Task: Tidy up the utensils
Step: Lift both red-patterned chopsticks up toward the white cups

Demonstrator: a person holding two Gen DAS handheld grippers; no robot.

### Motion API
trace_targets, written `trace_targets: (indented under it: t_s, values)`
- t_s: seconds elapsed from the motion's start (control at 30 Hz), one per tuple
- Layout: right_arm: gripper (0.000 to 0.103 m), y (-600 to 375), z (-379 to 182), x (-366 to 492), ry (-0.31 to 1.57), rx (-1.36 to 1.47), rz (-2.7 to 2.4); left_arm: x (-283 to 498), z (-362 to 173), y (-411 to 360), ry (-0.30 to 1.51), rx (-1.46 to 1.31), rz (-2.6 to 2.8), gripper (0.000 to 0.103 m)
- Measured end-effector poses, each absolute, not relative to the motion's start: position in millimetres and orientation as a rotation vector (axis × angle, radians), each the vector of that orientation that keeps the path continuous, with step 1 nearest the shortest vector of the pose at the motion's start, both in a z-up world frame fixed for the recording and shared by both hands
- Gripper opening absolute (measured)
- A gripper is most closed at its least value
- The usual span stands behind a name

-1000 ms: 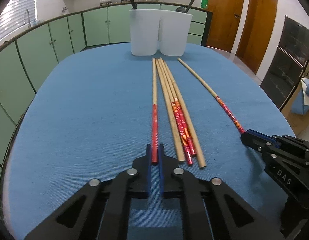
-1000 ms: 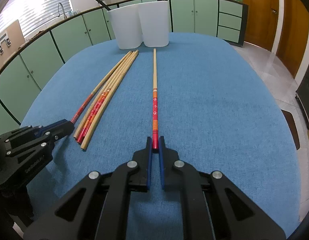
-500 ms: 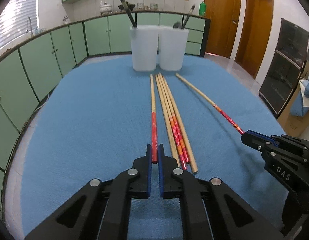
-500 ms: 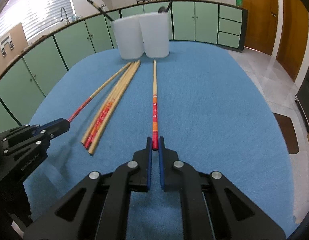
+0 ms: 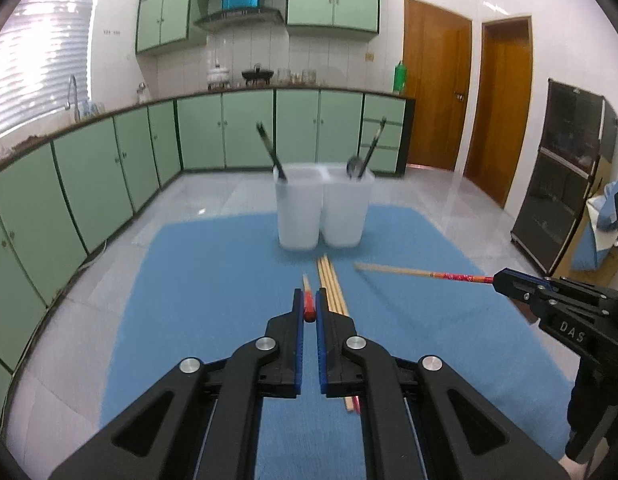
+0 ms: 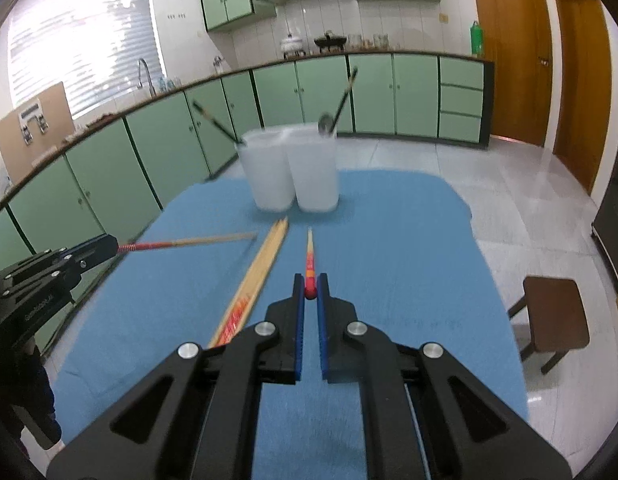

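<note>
Each hand-held gripper [image 5: 307, 312] [image 6: 310, 294] pinches one chopstick [image 5: 307, 286] [image 6: 309, 254] (red ends)

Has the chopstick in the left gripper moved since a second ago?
Yes. The chopstick in the left gripper has lifted off the blue tablecloth, tip raised toward the white holders; the bundle lies below.

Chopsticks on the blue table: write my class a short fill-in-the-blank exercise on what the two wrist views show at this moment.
1. Each gripper, the left gripper and the right gripper, is shut on one ____.
2. Each held chopstick is gripped by its ____-coloured end.
3. The chopsticks left on the blue table lie in a bundle whose far tips point towards the two ____ containers.
4. A dark utensil leans out of ____ of the containers.

Missing words: chopstick; red; white; each
</note>
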State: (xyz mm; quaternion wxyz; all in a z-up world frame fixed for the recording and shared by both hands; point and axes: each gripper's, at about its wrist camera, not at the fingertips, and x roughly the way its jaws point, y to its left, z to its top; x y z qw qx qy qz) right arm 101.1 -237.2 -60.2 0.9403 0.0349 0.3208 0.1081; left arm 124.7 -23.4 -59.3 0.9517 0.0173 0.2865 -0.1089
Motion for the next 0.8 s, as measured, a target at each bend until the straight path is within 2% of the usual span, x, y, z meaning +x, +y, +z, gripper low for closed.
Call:
trace_targets:
  t_s: [0.37, 0.8]
  values:
    - [0.005, -237, 11, 129, 0.561, 0.064, 0.301, 150, -14, -22, 0.518, 0.001, -0.276, 0.006]
    - [0.005, -240, 59, 167, 0.548, 0.075, 0.354, 173, 18, -36, 0.473, 0.018, -0.322, 0.006]
